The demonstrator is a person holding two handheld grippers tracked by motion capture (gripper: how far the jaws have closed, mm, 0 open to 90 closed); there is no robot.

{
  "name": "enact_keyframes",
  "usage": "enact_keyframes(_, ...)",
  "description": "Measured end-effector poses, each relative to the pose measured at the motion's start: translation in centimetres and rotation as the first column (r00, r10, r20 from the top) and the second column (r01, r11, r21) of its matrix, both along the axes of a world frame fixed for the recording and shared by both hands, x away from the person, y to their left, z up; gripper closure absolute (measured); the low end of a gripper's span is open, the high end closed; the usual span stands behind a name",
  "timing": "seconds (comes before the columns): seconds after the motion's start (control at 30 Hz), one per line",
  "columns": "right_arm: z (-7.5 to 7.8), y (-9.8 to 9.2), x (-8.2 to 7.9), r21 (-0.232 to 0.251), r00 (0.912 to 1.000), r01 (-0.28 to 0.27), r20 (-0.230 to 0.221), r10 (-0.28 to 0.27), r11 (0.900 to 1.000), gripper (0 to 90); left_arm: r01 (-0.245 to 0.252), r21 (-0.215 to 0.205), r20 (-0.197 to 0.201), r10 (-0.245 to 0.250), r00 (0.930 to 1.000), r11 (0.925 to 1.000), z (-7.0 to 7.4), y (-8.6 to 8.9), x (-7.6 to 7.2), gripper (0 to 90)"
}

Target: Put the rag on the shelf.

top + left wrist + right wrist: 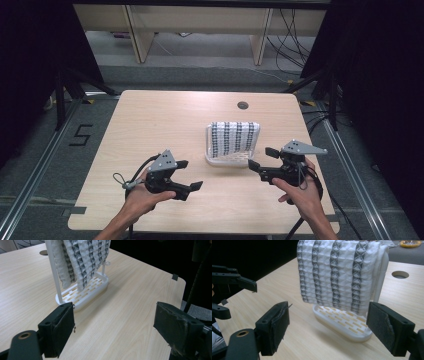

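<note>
The right gripper [261, 158] stands with its jaws spread wide and nothing between them, just to the right of the small white rack [220, 161] at the middle of the wooden table [150, 120], aimed at the near right end of it. The left gripper [189, 174] is likewise released and empty, lower and to the left, near the rack's near left corner but apart from it. The waffle-weave towel [234, 137], white with dark stripes, hangs folded over the rack's top bar, its lower edge just above the slotted base [342, 322]. Neither tool touches cloth or rack, so by my reading the work is at its start: both are only lined up on either side, and gripping the towel and whatever follows is left to do.
</note>
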State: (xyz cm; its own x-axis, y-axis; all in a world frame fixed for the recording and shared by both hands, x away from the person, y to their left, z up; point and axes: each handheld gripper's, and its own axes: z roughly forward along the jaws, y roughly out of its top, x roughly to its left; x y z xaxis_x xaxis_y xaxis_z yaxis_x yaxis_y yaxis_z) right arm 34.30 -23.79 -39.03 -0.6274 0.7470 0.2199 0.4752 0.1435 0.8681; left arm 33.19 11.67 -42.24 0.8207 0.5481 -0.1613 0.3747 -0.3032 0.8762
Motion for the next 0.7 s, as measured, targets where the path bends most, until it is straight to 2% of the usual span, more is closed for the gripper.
enact_keyframes(0.03,-0.1,0.0,-0.2,0.003,0.9999,-0.003,-0.016,0.003,1.0,19.8,-0.004,0.011,0.001,0.004,1.0,0.9999,-0.1,0.1,-0.1,15.7)
enact_keyframes(0.07,-0.2,-0.1,-0.1,-0.007,1.0,-0.008,0.002,0.008,1.0,19.8,-0.006,0.007,-0.003,0.006,1.0,1.0,-0.3,0.2,-0.1,15.7)
enact_keyframes(0.1,-0.3,0.0,-0.3,0.004,1.0,0.002,-0.01,-0.001,1.0,19.8,-0.004,0.011,-0.004,0.004,1.0,0.9999,-0.4,0.3,-0.2,15.6)
enact_keyframes(0.13,-0.5,0.0,-0.3,-0.005,0.9998,-0.014,0.013,0.014,1.0,19.8,-0.004,-0.004,-0.008,0.004,1.0,1.0,-0.6,0.3,-0.2,15.5)
enact_keyframes(0.17,-0.5,0.1,-0.5,0.002,0.9998,-0.005,-0.018,0.005,1.0,19.8,-0.002,-0.001,-0.009,0.002,1.0,1.0,-0.8,0.3,-0.3,15.5)
enact_keyframes(0.2,-0.6,0.1,-0.6,-0.016,1.0,-0.004,0.009,0.004,1.0,19.8,-0.005,0.007,-0.007,0.005,1.0,1.0,-0.9,0.4,-0.4,15.4)
enact_keyframes(0.23,-0.8,0.1,-0.6,-0.014,0.9997,-0.009,0.024,0.009,1.0,19.8,-0.007,0.002,-0.013,0.007,0.9999,1.0,-1.0,0.4,-0.5,15.4)
enact_keyframes(0.3,-0.9,0.4,-1.0,-0.002,0.9997,-0.019,-0.019,0.019,1.0,19.7,0.001,-0.002,-0.012,-0.001,0.9999,1.0,-1.3,0.4,-0.6,15.3)
enact_keyframes(0.37,-1.2,0.3,-1.0,-0.03,0.9992,-0.03,0.027,0.031,0.999,19.6,-0.003,0.007,-0.02,0.003,0.9998,1.0,-1.6,0.5,-0.8,15.3)
enact_keyframes(0.4,-1.4,0.6,-1.1,-0.009,0.9996,-0.025,0.012,0.025,1.0,19.5,-0.001,0.006,-0.019,0.001,0.9998,1.0,-1.7,0.5,-0.9,15.3)
enact_keyframes(0.43,-1.4,0.6,-1.2,-0.017,0.9992,-0.039,0.008,0.039,0.999,19.4,0.003,0.001,-0.022,-0.003,0.9998,1.0,-2.0,0.5,-1.0,15.3)
enact_keyframes(0.5,-1.7,0.8,-1.4,-0.011,0.9994,-0.034,-0.005,0.034,0.999,19.1,-0.001,-0.005,-0.029,0.001,0.9996,1.0,-2.2,0.6,-1.2,15.3)
enact_keyframes(0.57,-2.0,0.9,-1.5,-0.026,0.9992,-0.039,-0.003,0.039,0.999,19.0,-0.001,-0.007,-0.03,0.001,0.9996,1.0,-2.5,0.7,-1.4,15.3)
enact_keyframes(0.6,-2.2,1.1,-1.7,-0.01,0.9992,-0.037,-0.017,0.037,0.999,18.9,-0.004,-0.002,-0.033,0.004,0.9995,1.0,-2.6,0.8,-1.5,15.3)
enact_keyframes(0.67,-2.7,1.1,-1.7,-0.025,0.9988,-0.049,-0.005,0.049,0.998,18.8,-0.004,0.0,-0.037,0.004,0.9993,1.0,-2.8,0.9,-1.7,15.3)
enact_keyframes(0.7,-2.8,1.3,-1.9,-0.01,0.9987,-0.039,-0.033,0.039,0.999,18.8,-0.007,-0.01,-0.041,0.006,0.9991,0.9999,-3.1,0.9,-1.9,15.3)
